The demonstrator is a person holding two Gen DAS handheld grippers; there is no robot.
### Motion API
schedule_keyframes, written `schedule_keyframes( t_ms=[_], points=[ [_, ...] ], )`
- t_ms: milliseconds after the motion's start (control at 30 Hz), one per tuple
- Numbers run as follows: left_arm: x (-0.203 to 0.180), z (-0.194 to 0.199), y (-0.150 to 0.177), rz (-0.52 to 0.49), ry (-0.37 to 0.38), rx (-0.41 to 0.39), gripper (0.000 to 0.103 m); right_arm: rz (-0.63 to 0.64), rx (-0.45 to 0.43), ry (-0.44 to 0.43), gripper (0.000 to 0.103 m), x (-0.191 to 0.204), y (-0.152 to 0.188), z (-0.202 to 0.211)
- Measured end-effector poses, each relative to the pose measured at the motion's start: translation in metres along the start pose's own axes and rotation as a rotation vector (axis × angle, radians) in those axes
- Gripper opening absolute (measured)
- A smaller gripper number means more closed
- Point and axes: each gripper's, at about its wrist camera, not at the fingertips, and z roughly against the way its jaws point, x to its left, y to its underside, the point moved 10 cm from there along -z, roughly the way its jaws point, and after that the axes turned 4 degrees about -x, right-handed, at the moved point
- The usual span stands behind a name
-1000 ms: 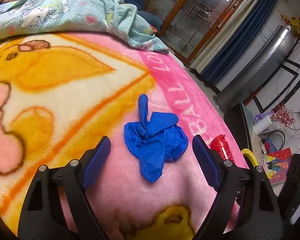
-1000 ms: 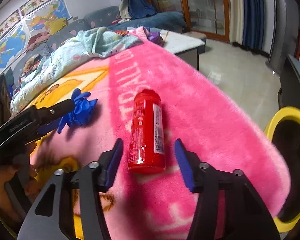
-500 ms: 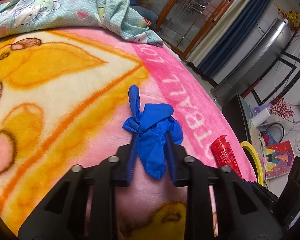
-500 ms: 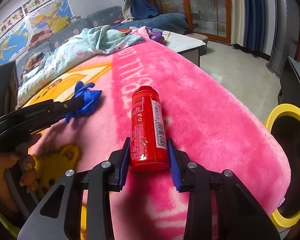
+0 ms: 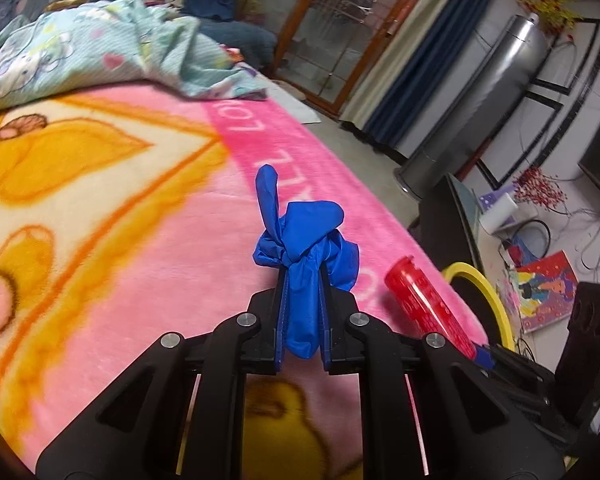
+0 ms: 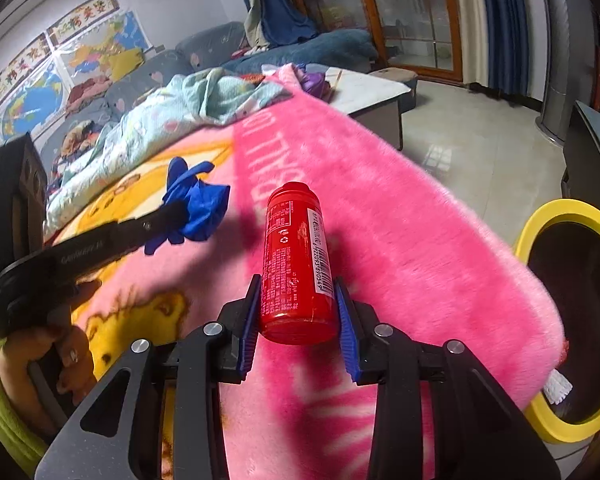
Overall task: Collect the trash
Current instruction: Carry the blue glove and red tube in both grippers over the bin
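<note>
My left gripper [image 5: 302,284] is shut on a crumpled blue glove [image 5: 305,240] and holds it above the pink and yellow blanket [image 5: 120,240]. My right gripper [image 6: 296,300] is shut on a red bottle [image 6: 296,256], held off the blanket, cap pointing away. In the right wrist view the left gripper [image 6: 176,210] with the glove [image 6: 196,204] shows at the left. In the left wrist view the red bottle [image 5: 424,308] shows at the right.
A bin with a yellow rim [image 6: 572,312] stands on the floor past the blanket's right edge; it also shows in the left wrist view [image 5: 484,292]. A light blue patterned quilt [image 5: 100,52] lies bunched at the far end. A silver tower fan [image 5: 472,92] stands beyond.
Both grippers closed: the left on the blue glove, the right on the red bottle. Both things have since been lifted off the blanket.
</note>
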Motion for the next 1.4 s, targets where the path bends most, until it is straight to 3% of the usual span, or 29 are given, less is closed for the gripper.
schedule_keyframes(
  t_ms=[567,1400],
  points=[
    [-0.079,0.011,0.008,-0.175,0.085,-0.016,0.008,-0.112,-0.104,0.091,0.033,-0.067,-0.026,0.045],
    [-0.178,0.011,0.039,-0.368,0.204,0.011,0.008,-0.297,-0.214,0.217,0.033,-0.168,-0.027,0.108]
  ],
)
